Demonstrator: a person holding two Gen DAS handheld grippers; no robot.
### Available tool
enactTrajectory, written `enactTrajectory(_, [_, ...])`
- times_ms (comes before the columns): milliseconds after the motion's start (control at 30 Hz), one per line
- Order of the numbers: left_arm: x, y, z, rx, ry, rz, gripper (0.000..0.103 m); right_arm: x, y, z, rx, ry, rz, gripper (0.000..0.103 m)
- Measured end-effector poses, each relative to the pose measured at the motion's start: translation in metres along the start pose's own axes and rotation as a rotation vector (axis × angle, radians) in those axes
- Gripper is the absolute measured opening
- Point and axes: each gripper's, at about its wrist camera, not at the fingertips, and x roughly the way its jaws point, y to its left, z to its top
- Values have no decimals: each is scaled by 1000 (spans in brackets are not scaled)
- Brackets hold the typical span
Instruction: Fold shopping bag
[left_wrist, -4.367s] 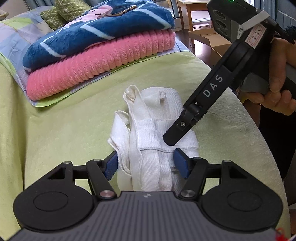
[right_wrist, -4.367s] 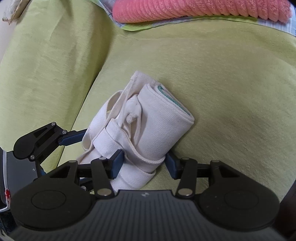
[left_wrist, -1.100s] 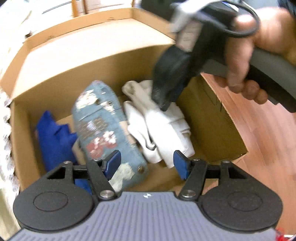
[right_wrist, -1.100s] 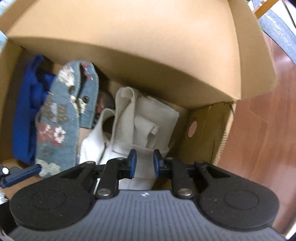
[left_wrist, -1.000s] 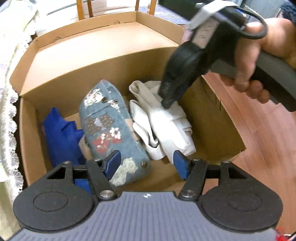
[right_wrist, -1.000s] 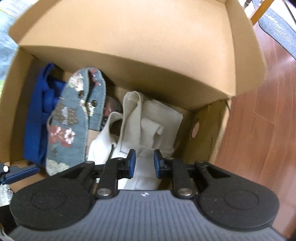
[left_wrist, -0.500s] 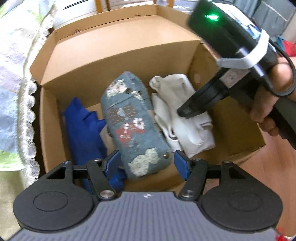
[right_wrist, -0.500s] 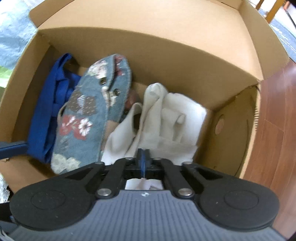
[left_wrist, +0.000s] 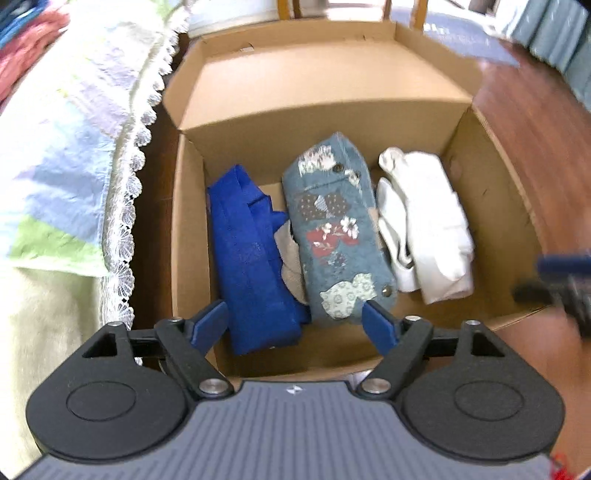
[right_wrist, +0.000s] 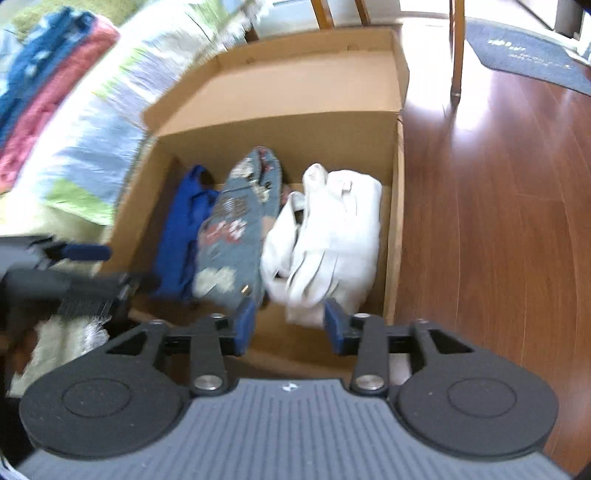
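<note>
The open brown cardboard box (left_wrist: 192, 229) is packed across its floor: a folded blue cloth bag (left_wrist: 251, 258) at frame left, a blue-grey patchwork fabric bag (left_wrist: 336, 229) in the centre, and a folded white canvas shopping bag (left_wrist: 428, 221) against the right wall. Only a bare strip along the near wall is free. Above the 3 bags nothing stands in the way. In the right wrist view, the red-brown wooden floor (right_wrist: 498, 221) right of the box lies clear.

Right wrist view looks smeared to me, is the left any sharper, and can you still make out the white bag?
Right wrist view: motion blur throughout, worst at the left edge; the white bag is soft but readable in the cardboard box. Left wrist view: sharper centre, bag clear; right edge streaked, right claw blurred.
</note>
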Motion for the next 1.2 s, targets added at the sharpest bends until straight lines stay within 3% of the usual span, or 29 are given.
enactTrajectory(33, [-6,0,-3,-8,-18,1,86,-12,3,-7,-4,-17,-12,66])
enactTrajectory(100, [-19,1,-12,-27,-61,-10,86,-39,7,-21,-27,-45,-30,69])
enactTrajectory(267, [-55,-2,-39,-116,-150,-58,95,-65,26,-43,-50,-81,-41,102])
enactTrajectory(333, [-67,-5,-50,-141,-177,-59,97,-75,31,-49,-52,-94,-63,102])
enactTrajectory(433, [-85,-13,-62,-121,-213,1,98,-88,37,-58,-51,-113,-89,102])
enactTrajectory(567, [-114,-26,-76,-82,-343,91,98,-102,44,-69,-71,-139,-120,102])
enactTrajectory(667, [-127,-33,-88,-116,-416,138,98,-111,49,-71,-121,-190,-141,102])
enactTrajectory(900, [-130,-42,-98,-76,-418,222,98,-124,58,-64,-172,-289,-160,102])
enactTrajectory(1200, [-147,-35,-121,-133,-458,234,98,-132,81,-66,-281,-419,-326,102])
